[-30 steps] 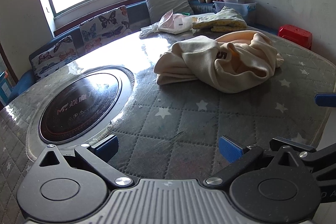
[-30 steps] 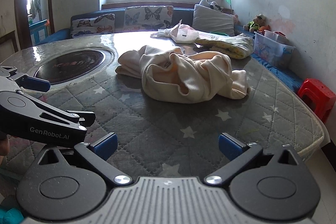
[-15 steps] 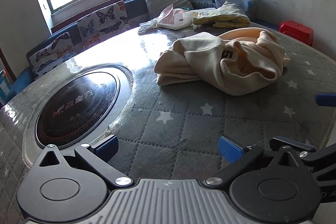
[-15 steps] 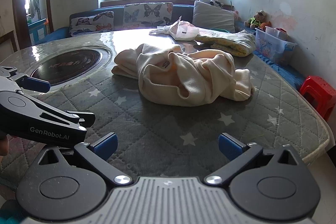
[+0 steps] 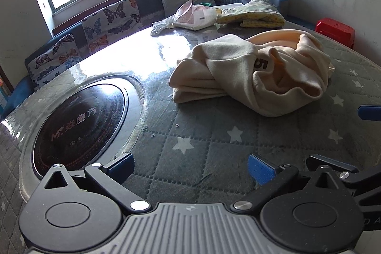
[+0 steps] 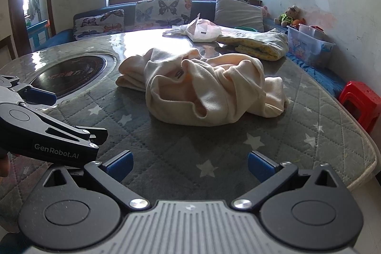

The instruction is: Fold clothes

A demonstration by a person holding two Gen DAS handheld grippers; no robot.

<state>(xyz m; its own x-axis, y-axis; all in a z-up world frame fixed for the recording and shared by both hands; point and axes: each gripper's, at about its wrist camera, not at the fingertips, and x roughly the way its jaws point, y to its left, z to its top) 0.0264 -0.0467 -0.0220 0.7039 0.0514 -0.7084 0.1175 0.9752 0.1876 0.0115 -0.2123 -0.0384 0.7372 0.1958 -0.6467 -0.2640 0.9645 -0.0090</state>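
A crumpled cream garment (image 5: 257,73) with a dark number print lies bunched on the quilted star-patterned table cover (image 5: 214,146); it also shows in the right wrist view (image 6: 204,89). My left gripper (image 5: 190,169) is open and empty, above the cover, short of the garment. My right gripper (image 6: 189,164) is open and empty, also short of the garment. The left gripper's body (image 6: 47,132) shows at the left of the right wrist view.
A round black hotplate (image 5: 78,120) is set in the table at the left. A folded yellow blanket (image 5: 254,16) and a white plastic bag (image 5: 193,17) lie at the far side. A red stool (image 6: 359,104) stands beyond the table's right edge. A cushioned bench runs under the window.
Both grippers have moved forward toward the garment, which appears larger and nearer. Both stay open. The garment has not moved.
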